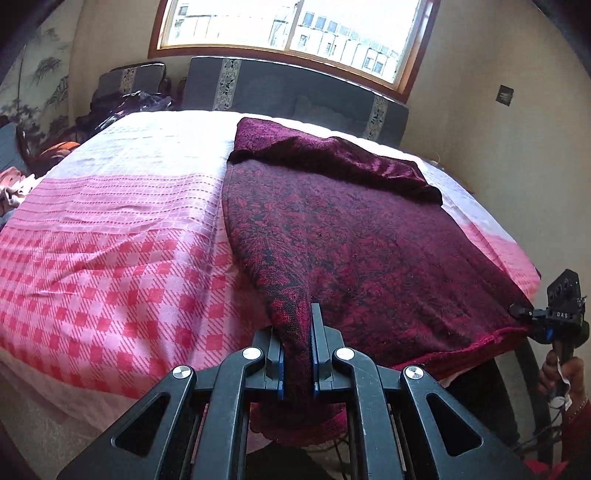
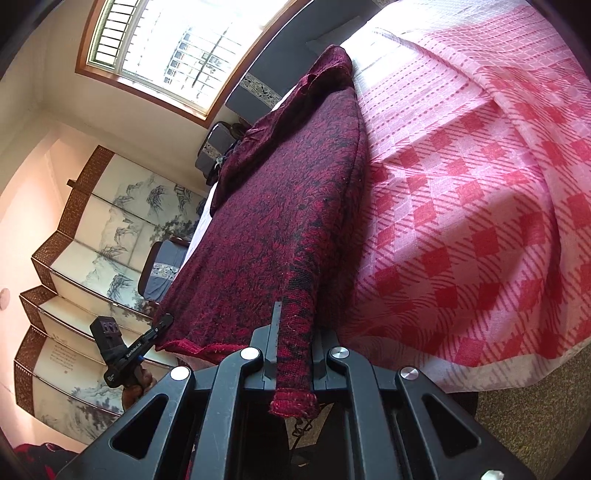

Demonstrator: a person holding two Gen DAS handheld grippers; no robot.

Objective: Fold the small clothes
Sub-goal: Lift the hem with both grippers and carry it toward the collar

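Note:
A dark red knitted garment (image 1: 351, 240) lies spread on the right part of a bed with a pink checked sheet (image 1: 110, 240), its far end folded over. My left gripper (image 1: 295, 321) is shut on the garment's near left corner, which hangs between the fingers. At the right edge, my right gripper (image 1: 515, 308) pinches the other near corner. In the right wrist view the garment (image 2: 280, 206) runs away from my right gripper (image 2: 295, 325), which is shut on a hemmed corner. My left gripper (image 2: 168, 318) holds the opposite corner there, with the hem stretched between both.
Dark grey cushions (image 1: 295, 88) line the bed's head under a window (image 1: 288, 26). Loose clothes (image 1: 14, 184) lie left of the bed. A painted folding screen (image 2: 92, 229) and a cushioned chair (image 2: 162, 269) stand beyond it. Carpet (image 2: 535, 406) covers the floor.

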